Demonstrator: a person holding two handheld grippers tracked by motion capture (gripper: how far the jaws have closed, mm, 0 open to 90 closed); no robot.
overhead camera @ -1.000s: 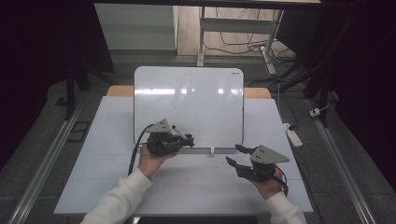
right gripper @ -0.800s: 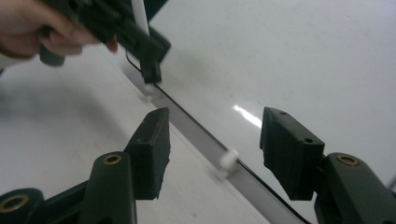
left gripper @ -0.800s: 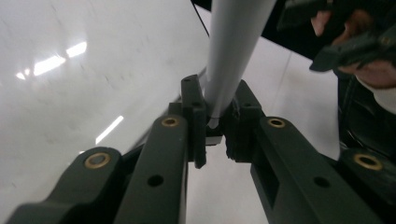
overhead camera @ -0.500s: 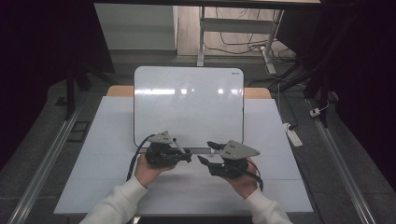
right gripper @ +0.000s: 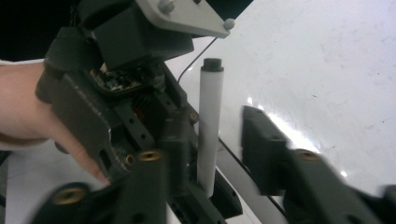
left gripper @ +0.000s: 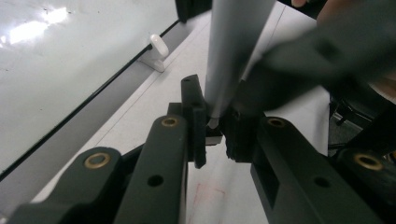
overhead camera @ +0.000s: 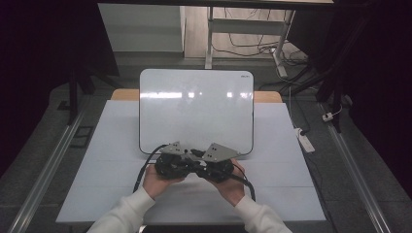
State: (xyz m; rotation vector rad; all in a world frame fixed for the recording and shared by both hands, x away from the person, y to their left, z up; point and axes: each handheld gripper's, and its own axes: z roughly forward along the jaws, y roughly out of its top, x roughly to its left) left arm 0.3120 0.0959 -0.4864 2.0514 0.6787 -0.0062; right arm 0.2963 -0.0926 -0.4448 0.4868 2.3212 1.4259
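Observation:
A white-grey marker point(left gripper: 233, 51) with a black end point(right gripper: 211, 64) stands up from my left gripper point(left gripper: 215, 121), whose jaws are shut on its lower end. My right gripper point(right gripper: 217, 140) has come around the marker's barrel point(right gripper: 208, 116). Its jaws have just been closing, and a gap still shows between the barrel and the right-hand jaw. In the high view both grippers point(overhead camera: 193, 158) meet tip to tip just in front of the whiteboard point(overhead camera: 196, 109). The right gripper point(left gripper: 327, 56) shows blurred in the left gripper view.
The whiteboard lies flat on the white table point(overhead camera: 291, 189), its near edge right by the grippers. A small white piece point(left gripper: 159, 46) sits at that edge. A power strip point(overhead camera: 303, 138) lies on the floor to the right.
The right gripper has swung left across the table until it meets the left gripper, and its jaws have narrowed around the marker. The left gripper has drifted slightly toward the person.

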